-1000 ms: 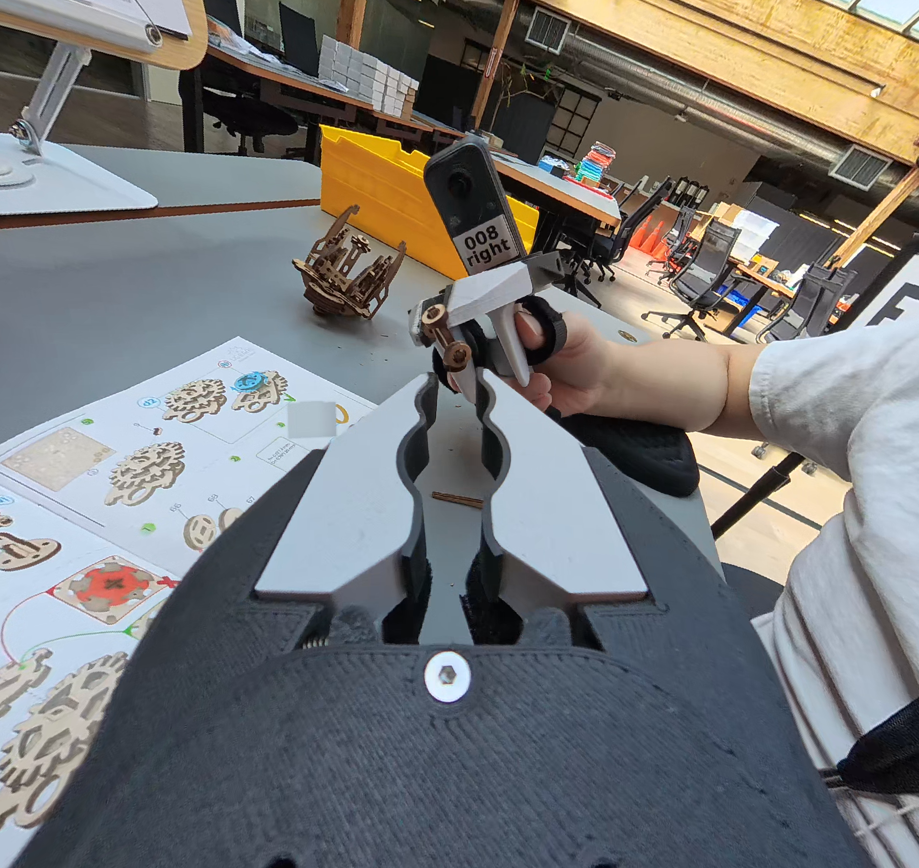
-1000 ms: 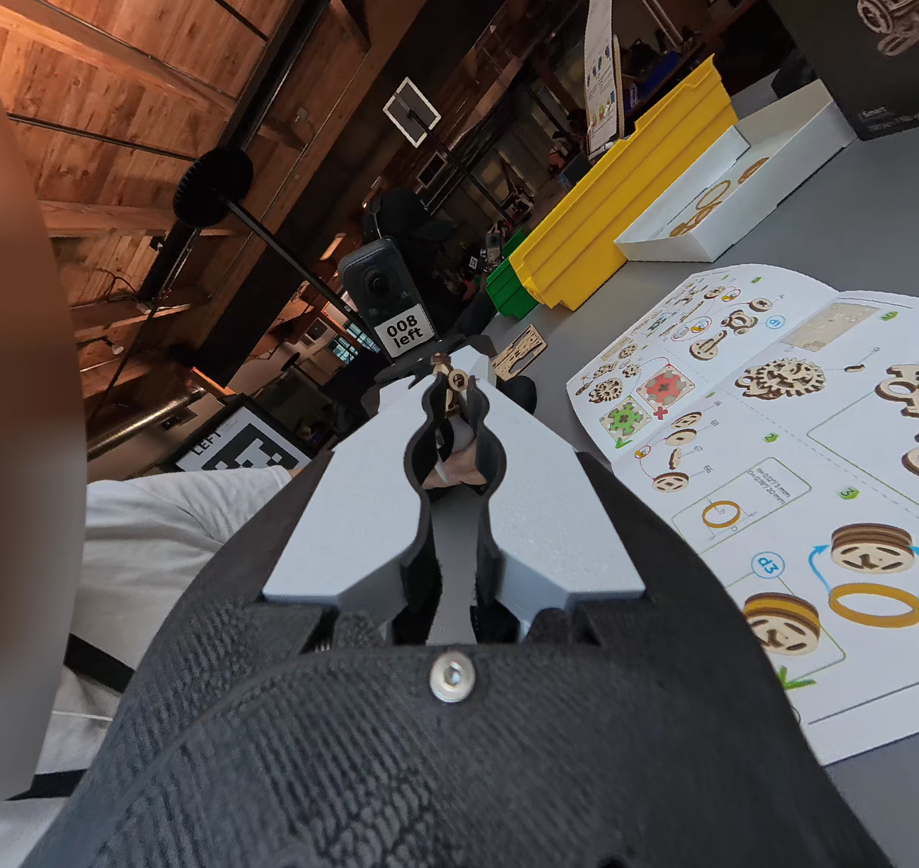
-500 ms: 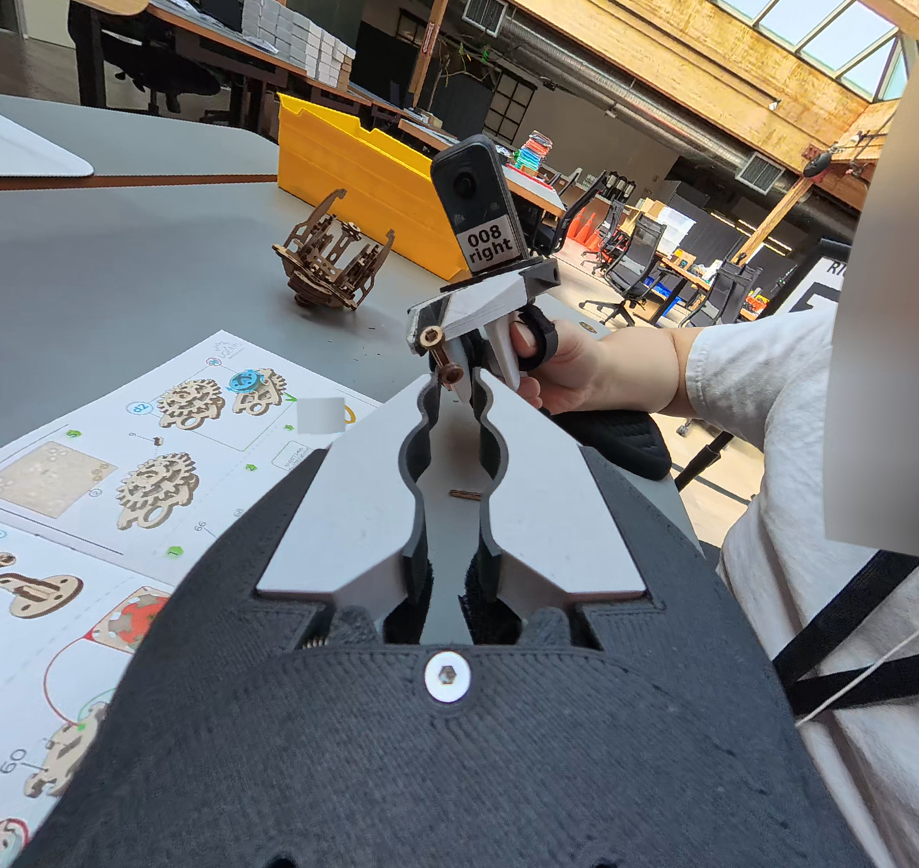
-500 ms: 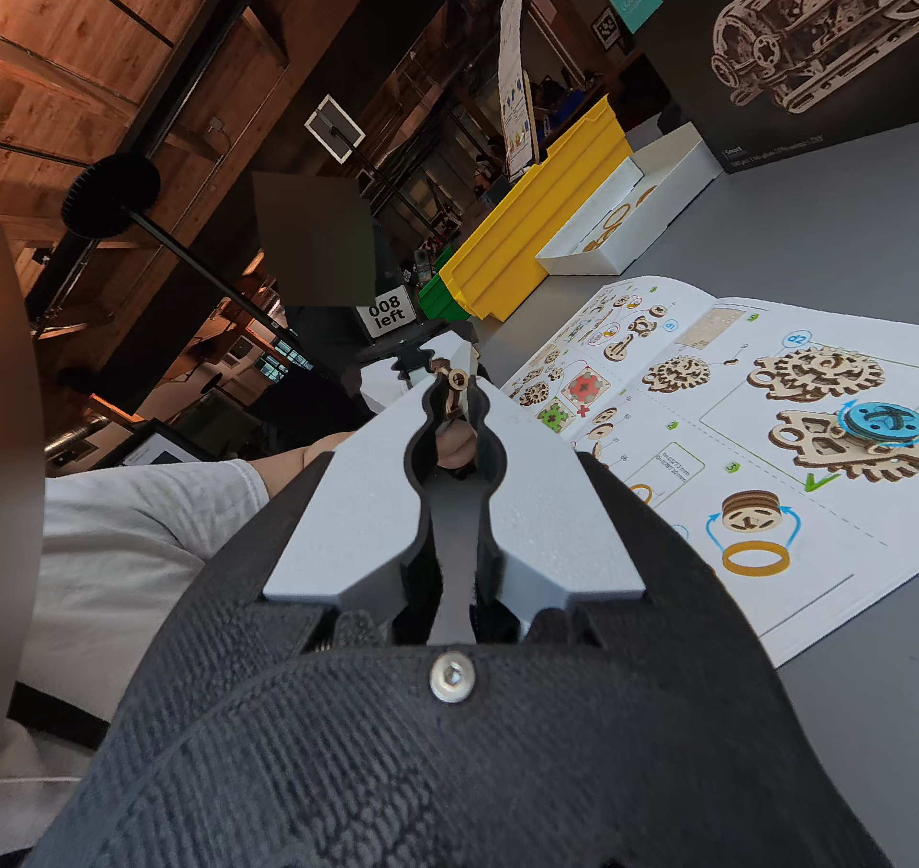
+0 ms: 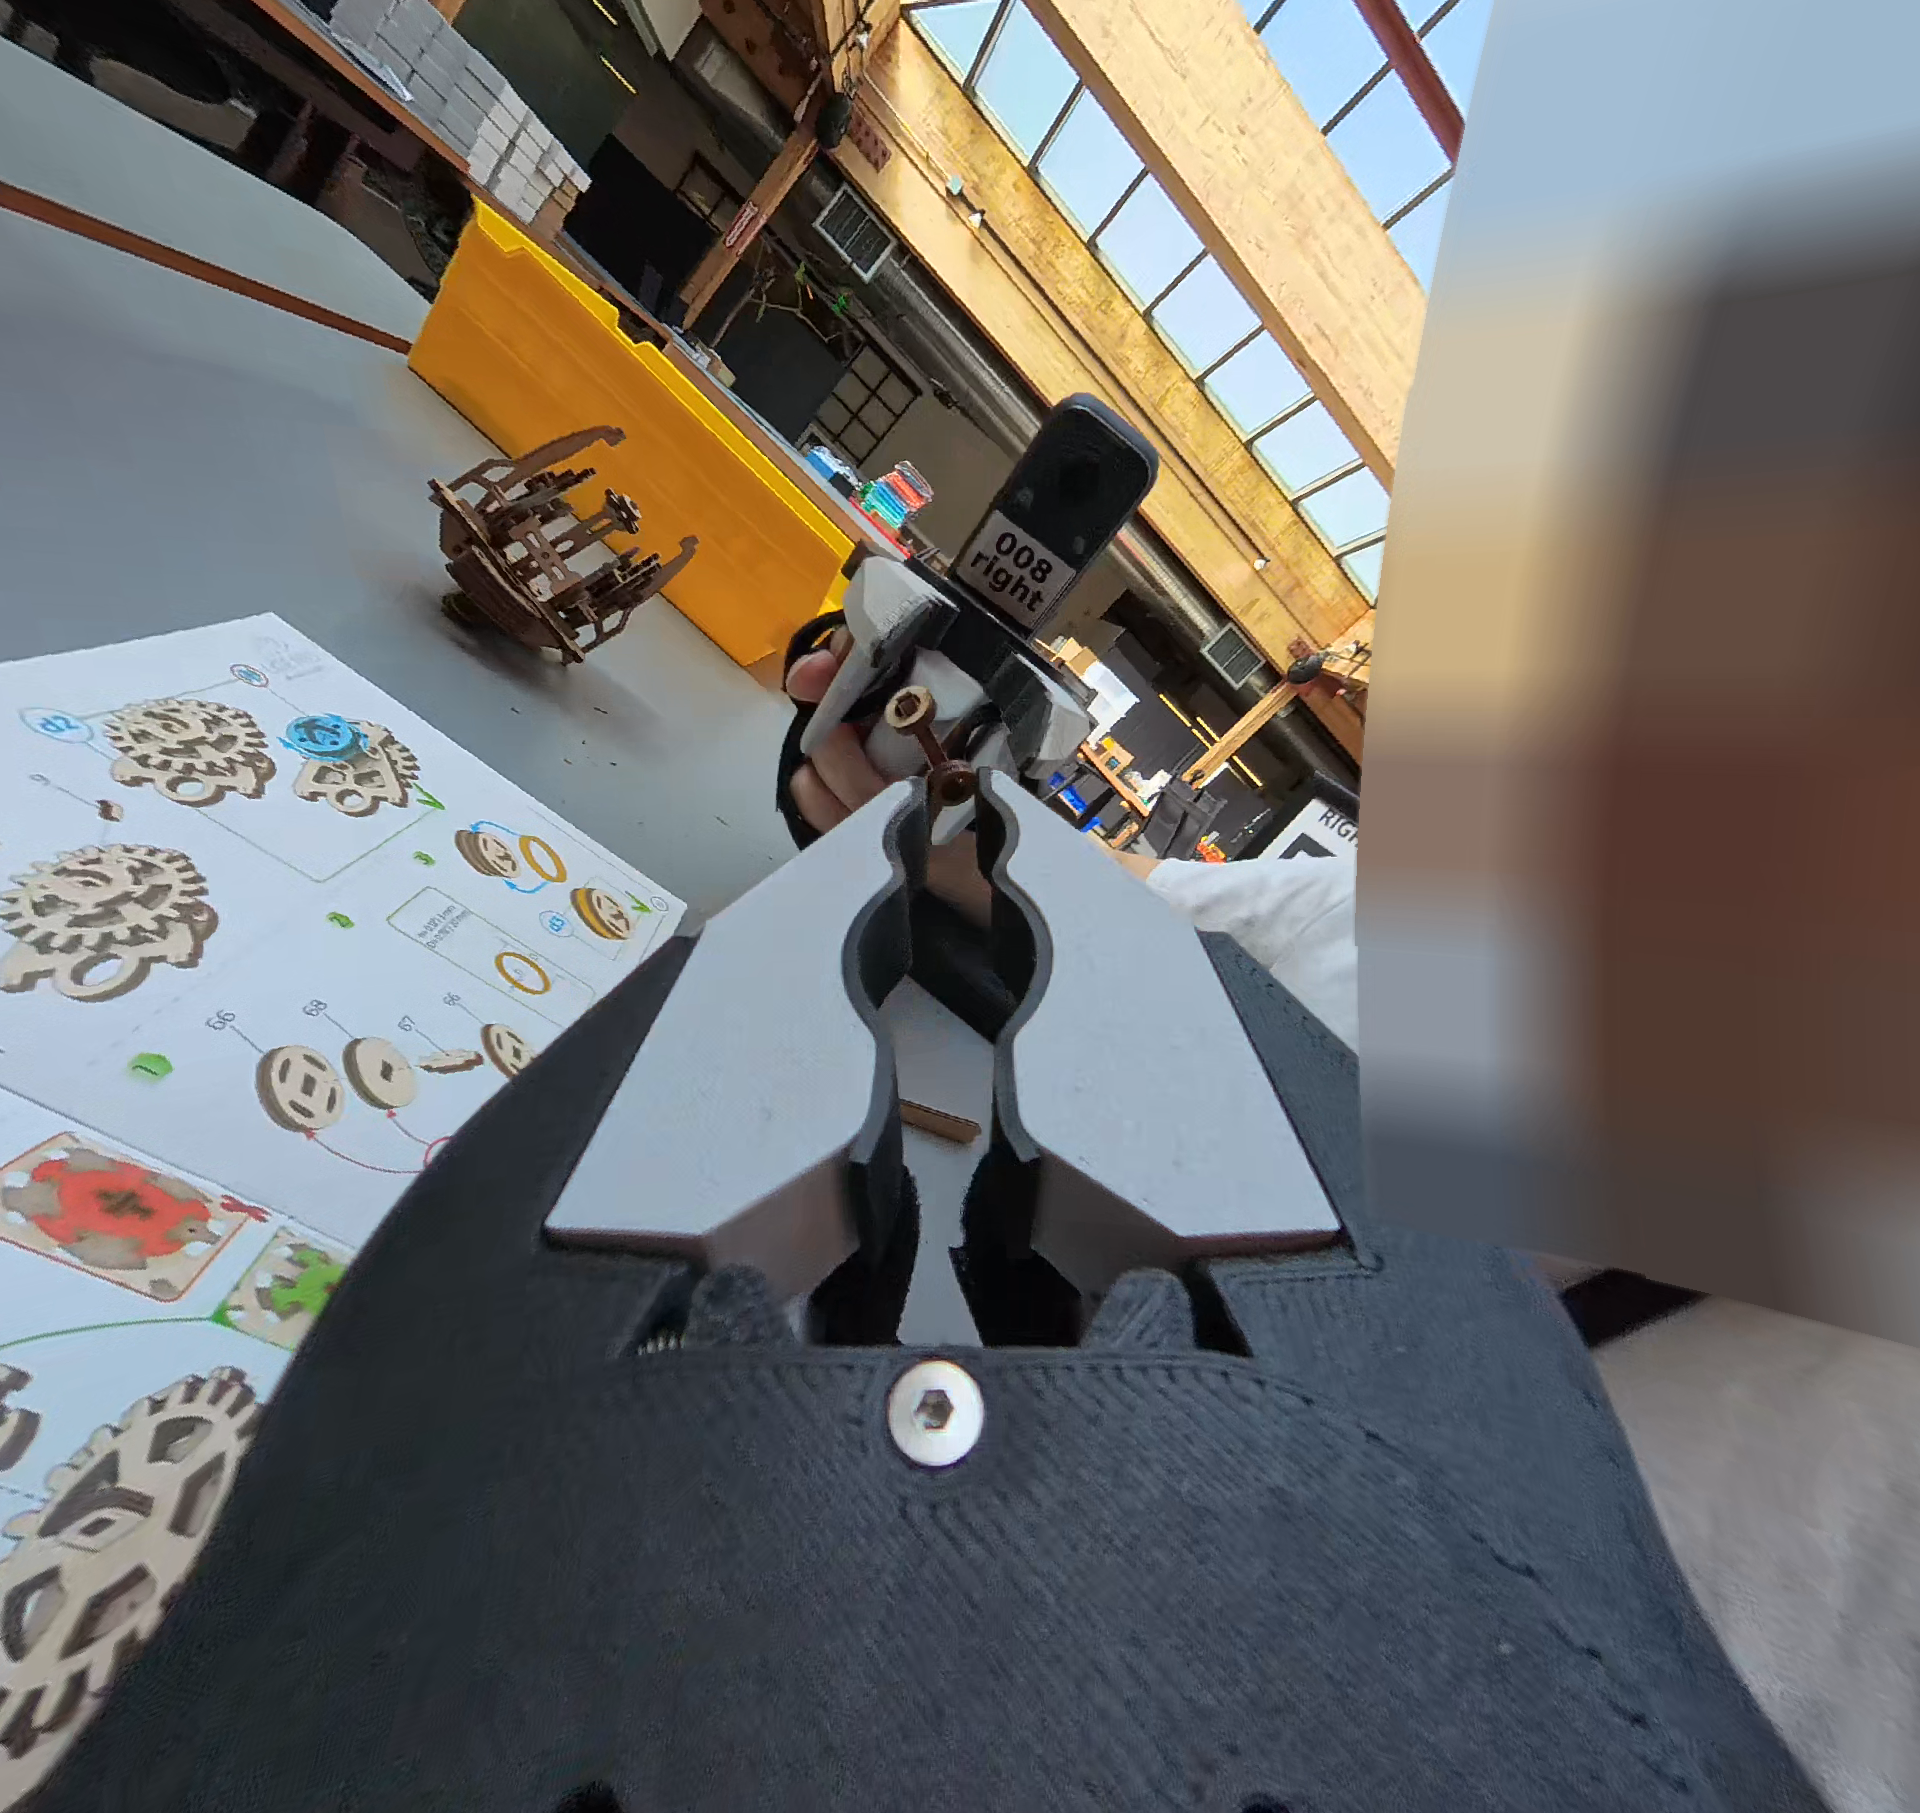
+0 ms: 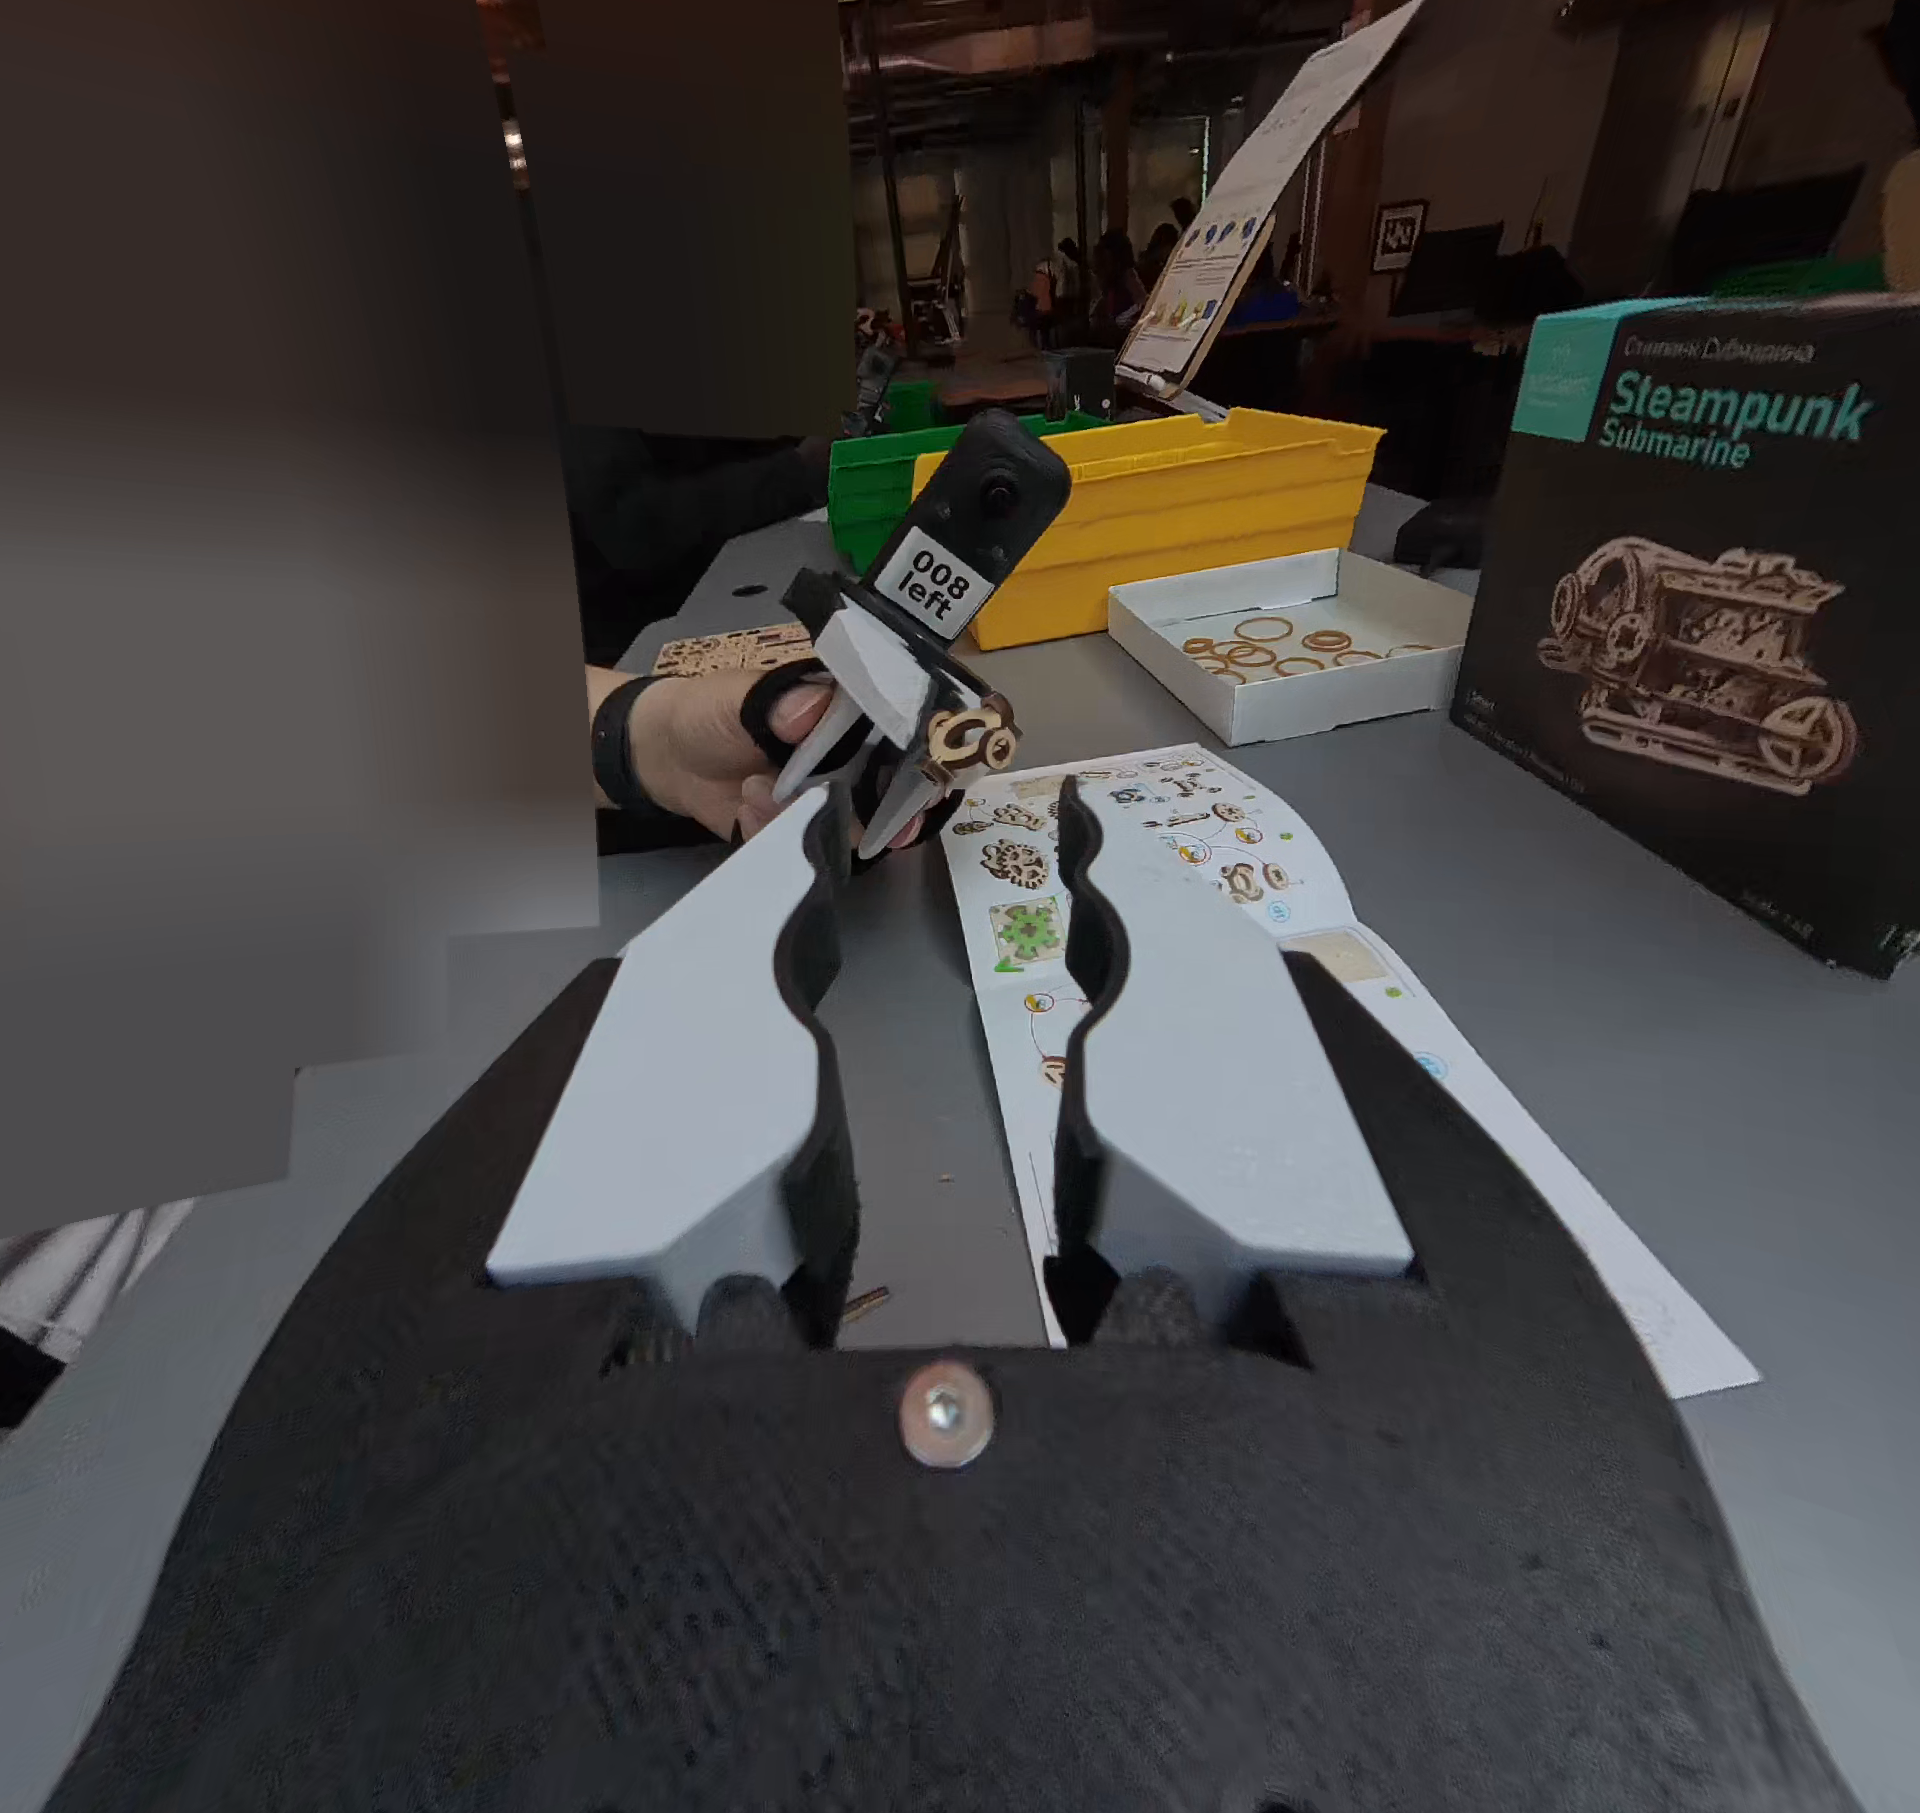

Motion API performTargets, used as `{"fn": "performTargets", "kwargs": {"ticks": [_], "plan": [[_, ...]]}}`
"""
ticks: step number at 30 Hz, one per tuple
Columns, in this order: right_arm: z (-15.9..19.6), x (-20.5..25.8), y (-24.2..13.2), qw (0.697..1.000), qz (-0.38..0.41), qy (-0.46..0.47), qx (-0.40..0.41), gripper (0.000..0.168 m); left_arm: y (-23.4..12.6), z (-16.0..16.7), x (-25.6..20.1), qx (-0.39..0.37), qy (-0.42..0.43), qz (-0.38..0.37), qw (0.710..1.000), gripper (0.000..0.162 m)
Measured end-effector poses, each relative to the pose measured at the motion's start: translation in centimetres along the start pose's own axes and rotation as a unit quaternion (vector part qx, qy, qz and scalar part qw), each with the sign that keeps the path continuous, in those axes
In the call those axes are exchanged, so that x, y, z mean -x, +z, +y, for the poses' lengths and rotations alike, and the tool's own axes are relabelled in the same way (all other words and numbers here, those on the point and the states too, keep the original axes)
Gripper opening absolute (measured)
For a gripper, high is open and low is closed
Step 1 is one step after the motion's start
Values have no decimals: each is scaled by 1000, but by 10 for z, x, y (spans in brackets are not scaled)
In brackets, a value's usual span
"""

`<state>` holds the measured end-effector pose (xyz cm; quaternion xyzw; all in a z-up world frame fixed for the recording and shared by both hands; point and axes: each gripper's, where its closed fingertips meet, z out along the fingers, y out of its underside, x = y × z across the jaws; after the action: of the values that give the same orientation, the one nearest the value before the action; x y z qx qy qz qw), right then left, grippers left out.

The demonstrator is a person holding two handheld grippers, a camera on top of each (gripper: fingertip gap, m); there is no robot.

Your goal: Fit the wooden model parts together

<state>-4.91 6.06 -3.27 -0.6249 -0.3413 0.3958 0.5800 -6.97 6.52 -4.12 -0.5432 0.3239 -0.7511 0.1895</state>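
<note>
My left gripper is shut on a small wooden part, a short axle with a disc at each end, pinched at the fingertips and held above the grey table. In the right wrist view the left gripper holds the part just beyond my right fingertips, up and to the left. My right gripper is open and empty, with a wide gap between its fingers. It also shows in the left wrist view, close behind the part. A partly built wooden model stands farther back on the table.
An instruction sheet lies under both grippers. A yellow bin, a green bin, a white tray of wooden rings and a black kit box stand behind it. A loose wooden stick lies on the table. My two grippers' fingertips are within a few centimetres of each other. The partly built wooden model is about 20 centimetres from both grippers' fingertips.
My right gripper has opened and let go of the small wooden part, and has swung level toward the table. My left gripper has kept hold of the part and tilted upward.
</note>
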Motion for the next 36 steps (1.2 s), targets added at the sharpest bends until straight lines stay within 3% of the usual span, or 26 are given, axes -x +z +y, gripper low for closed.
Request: {"fn": "performTargets", "kwargs": {"ticks": [4,9,14,17,24,29,36], "plan": [[20,15,6,984,-9,-161,76,54,7,20,-2,54,-46,20,997,5],[40,29,9,977,-55,-173,115,50,15,52,-6,133,-90,38,986,5],[60,28,8,954,-46,-235,179,43,16,69,1,171,-103,19,980,5],[72,32,8,946,-60,-242,206,26,14,75,9,190,-99,-7,977,6],[97,31,9,918,-54,-287,268,25,11,88,15,221,-124,-24,967,5],[98,32,10,933,-61,-233,269,27,10,90,19,225,-122,-36,966,5],[102,32,10,927,-58,-244,281,26,9,93,20,236,-118,-41,964,6]]}}
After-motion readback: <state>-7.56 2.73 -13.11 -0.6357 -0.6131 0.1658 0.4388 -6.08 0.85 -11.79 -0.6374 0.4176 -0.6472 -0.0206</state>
